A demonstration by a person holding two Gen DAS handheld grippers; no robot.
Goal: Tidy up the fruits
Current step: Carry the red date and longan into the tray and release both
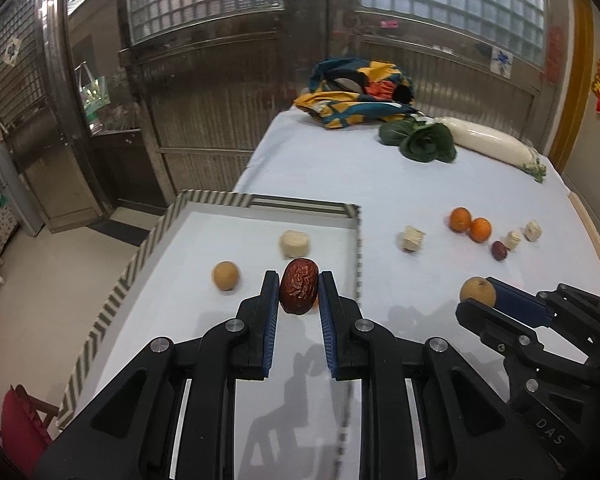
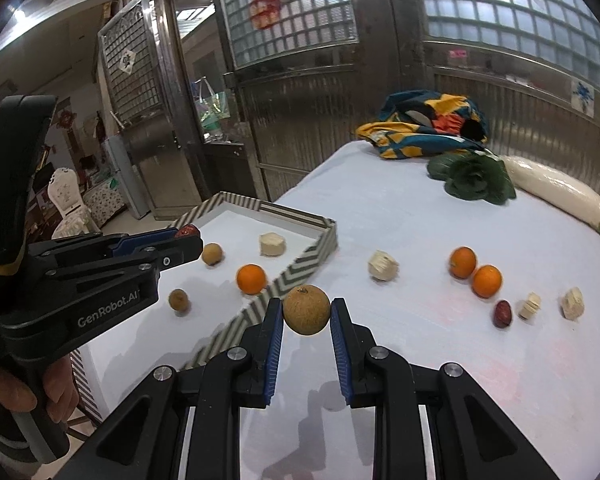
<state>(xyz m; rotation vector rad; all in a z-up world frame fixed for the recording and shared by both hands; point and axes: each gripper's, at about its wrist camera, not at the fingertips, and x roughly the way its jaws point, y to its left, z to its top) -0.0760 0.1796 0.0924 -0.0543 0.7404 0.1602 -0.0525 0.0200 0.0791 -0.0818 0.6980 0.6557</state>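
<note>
My left gripper is shut on a wrinkled red date and holds it above the striped tray. In the tray lie a tan longan, a pale round piece, an orange and a second longan. My right gripper is shut on a tan longan, held over the table just right of the tray's edge. On the cloth to the right lie two oranges, a red date and several pale pieces.
At the table's far end lie a colourful cloth, a leafy green and a white radish. The table's left edge drops to the floor beside the tray. A metal gate stands behind.
</note>
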